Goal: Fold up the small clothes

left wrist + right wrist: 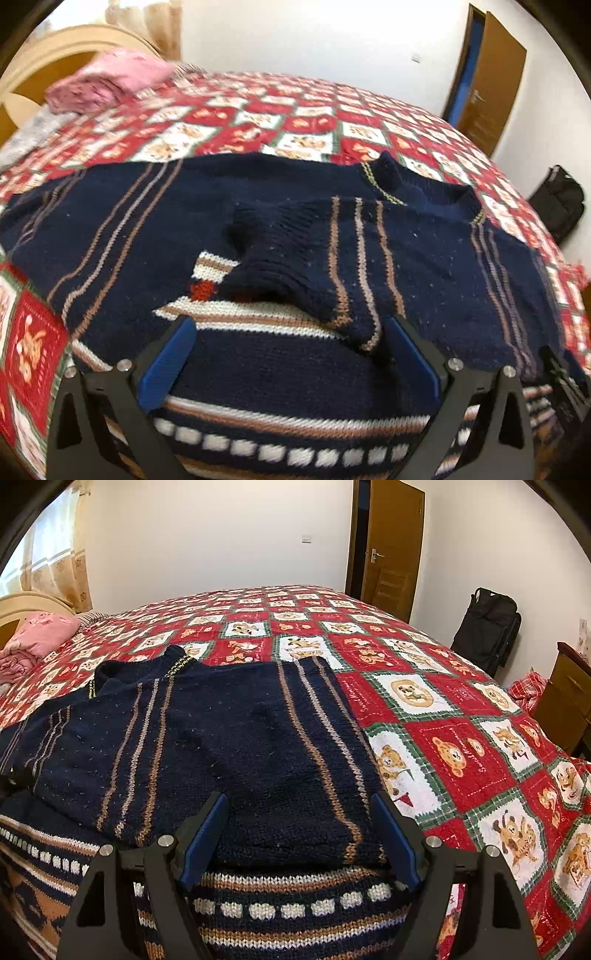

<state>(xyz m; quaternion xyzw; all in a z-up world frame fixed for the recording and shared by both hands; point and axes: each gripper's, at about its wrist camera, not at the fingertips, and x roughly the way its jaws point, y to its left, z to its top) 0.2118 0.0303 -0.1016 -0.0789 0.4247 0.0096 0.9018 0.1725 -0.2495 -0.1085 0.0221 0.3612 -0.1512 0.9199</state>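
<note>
I am watching my left tongs (291,354) gaping empty over the navy striped knitted sweater (295,236) lying on the red checked bedspread (443,720), its folded sleeve showing there only, while my right tongs (301,834) are hanging released.

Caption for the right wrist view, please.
Open right gripper poised over a navy striped sweater with a sleeve folded in, on a red patchwork bedspread.

A home bedroom: a bed (461,738) under a teddy-bear quilt, a headboard (22,605) at left, a curtained window (55,554), a wooden door (391,550).
</note>
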